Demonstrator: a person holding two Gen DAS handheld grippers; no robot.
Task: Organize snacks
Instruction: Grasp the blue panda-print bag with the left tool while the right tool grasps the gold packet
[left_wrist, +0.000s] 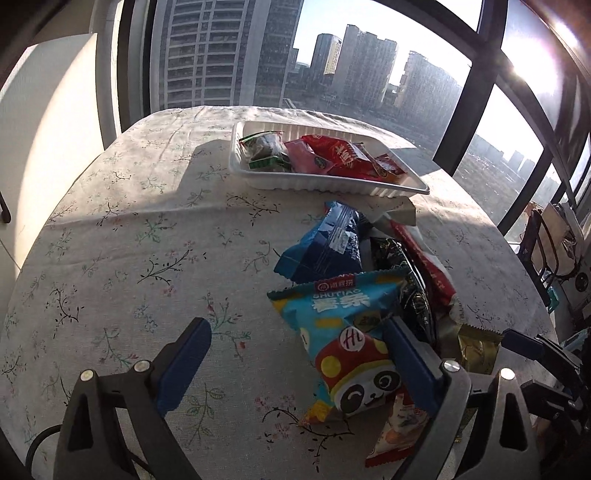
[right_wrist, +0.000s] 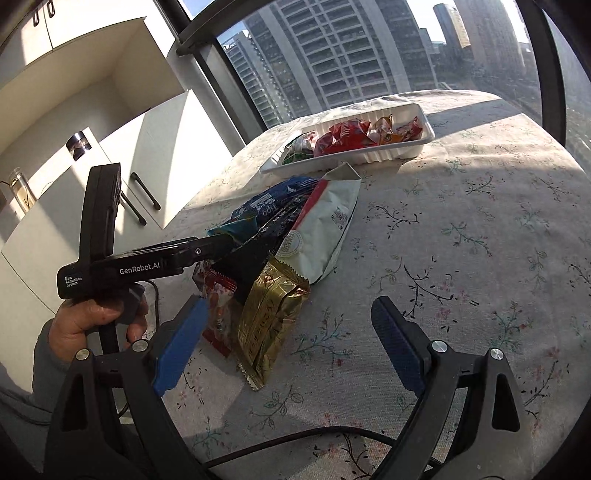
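A white tray (left_wrist: 325, 182) holding red and green snack packets stands at the far side of the table; it also shows in the right wrist view (right_wrist: 388, 149). A pile of snacks lies nearer. My left gripper (left_wrist: 295, 339) is open, its right finger resting over a light blue panda packet (left_wrist: 343, 332), with a dark blue packet (left_wrist: 325, 243) behind it. My right gripper (right_wrist: 288, 325) is open and empty above the cloth, with a gold packet (right_wrist: 269, 317) between its fingers, near the left one. A white packet (right_wrist: 325, 229) lies beyond. The left gripper's body (right_wrist: 140, 262) is at the left.
The table has a floral cloth (left_wrist: 129, 240). Big windows (left_wrist: 332, 55) stand behind it. White cabinets (right_wrist: 92, 129) stand to the left. A red packet (right_wrist: 218, 310) and a black packet (left_wrist: 410, 288) lie in the pile. A cable (right_wrist: 295, 443) runs along the near edge.
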